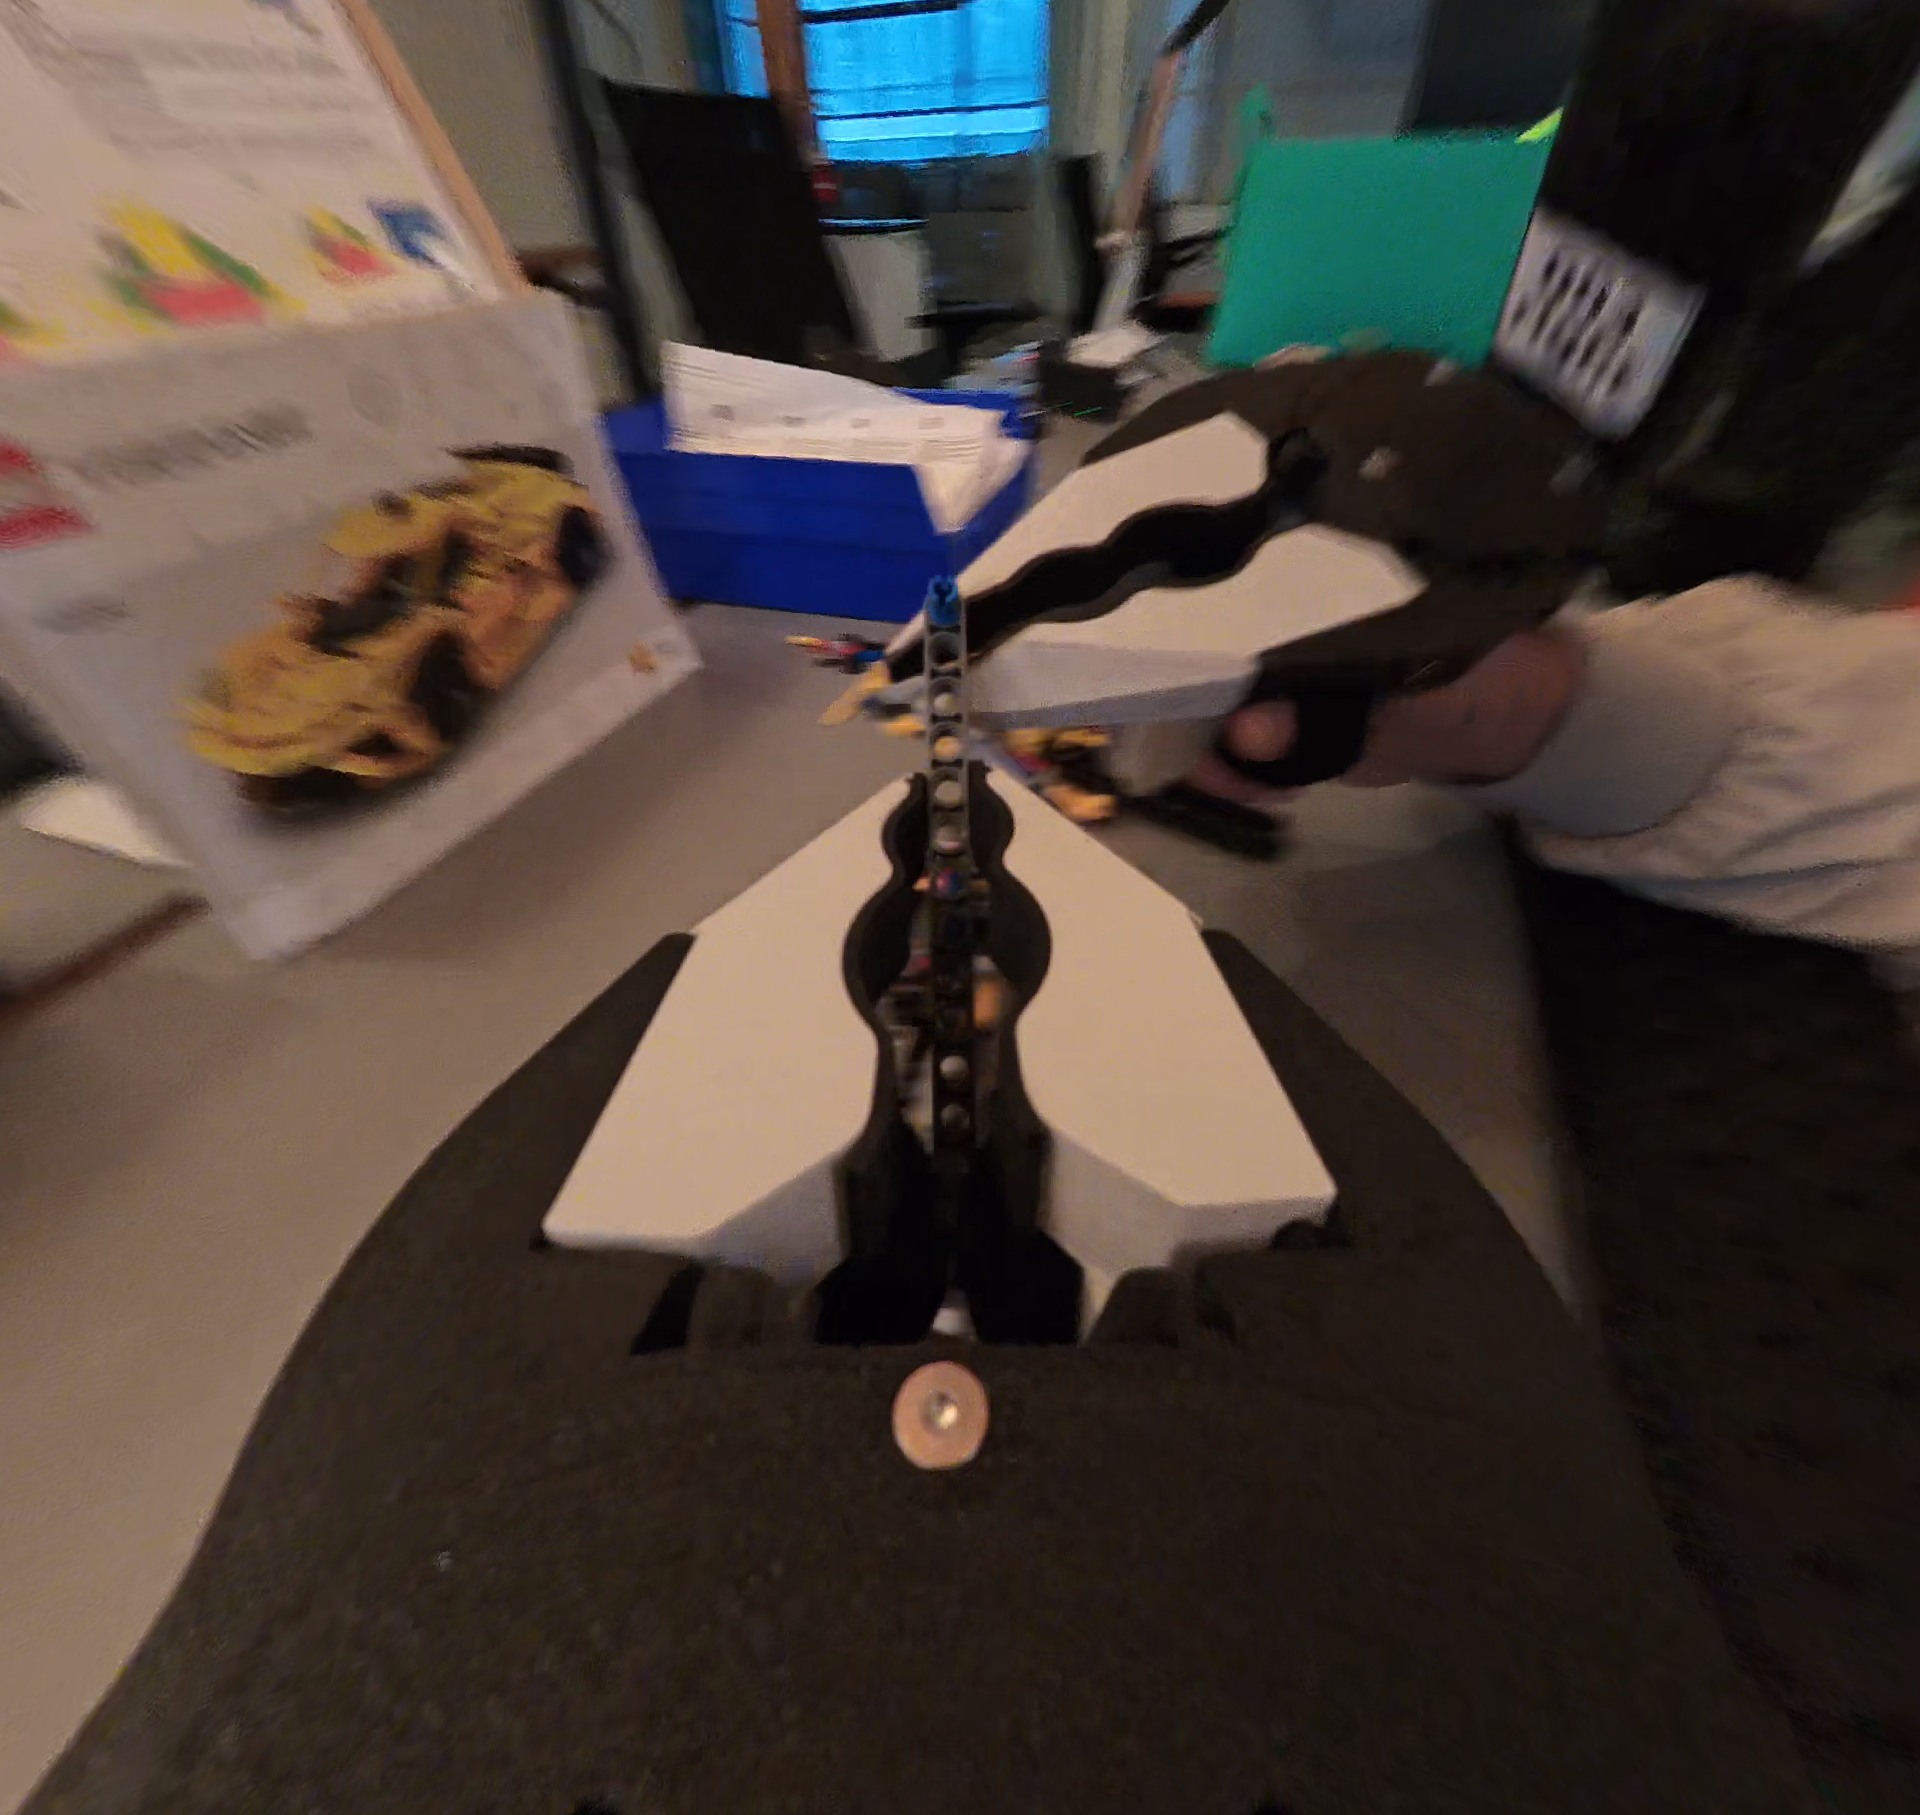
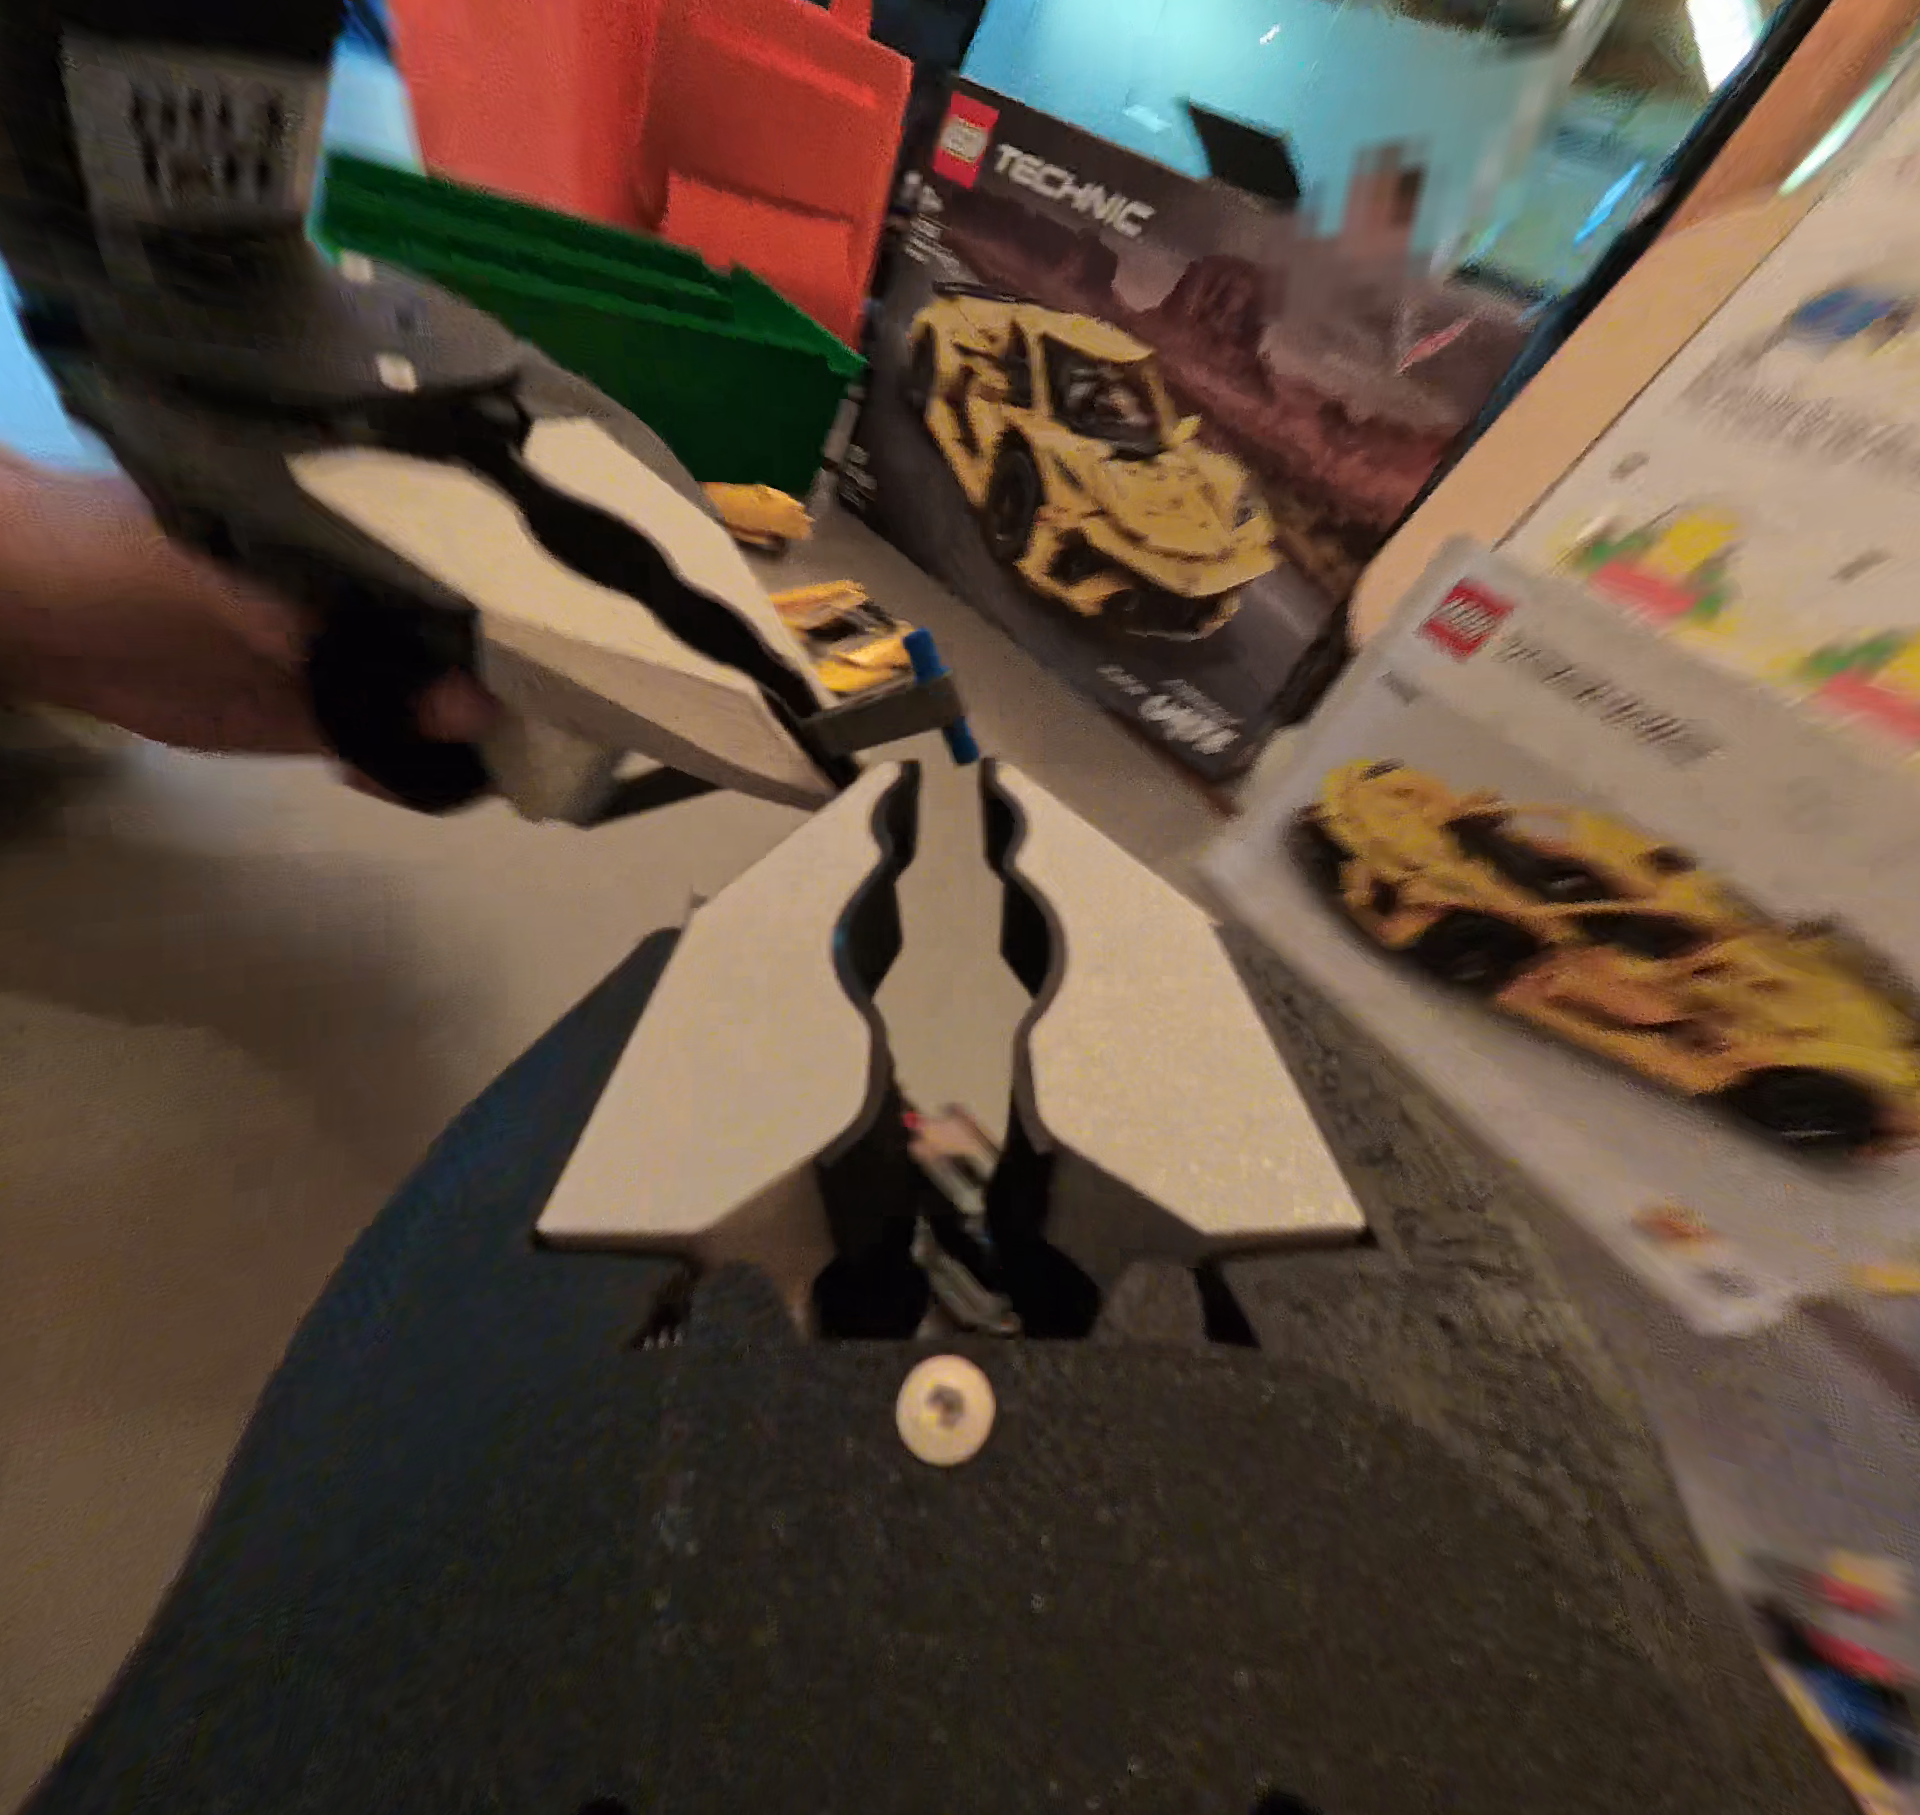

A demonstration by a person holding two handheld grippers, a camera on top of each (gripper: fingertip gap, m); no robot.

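My left gripper point(image 1: 945, 791) is shut on a dark grey holed beam point(image 1: 943, 716) that sticks out past its fingertips. A blue pin point(image 1: 941, 602) sits in the beam's far end. My right gripper point(image 2: 942, 778) is open by a narrow gap and holds nothing. Its tips are just short of the blue pin point(image 2: 961, 735) on the beam point(image 2: 883, 711). In the left wrist view the right gripper point(image 1: 906, 666) comes in from the right, tips beside the beam's upper part. In the right wrist view the left gripper point(image 2: 831, 731) comes in from the left.
An instruction booklet with a yellow car point(image 1: 364, 622) leans at the left. The set's box point(image 2: 1122, 435) stands behind the grey table point(image 1: 312, 1090). A blue bin with papers point(image 1: 821, 529), a green bin point(image 2: 623, 352) and an orange bag point(image 2: 665, 82) stand behind. Yellow parts point(image 2: 842, 633) lie on the table. Both grippers' tips are close together, under 4 cm apart.
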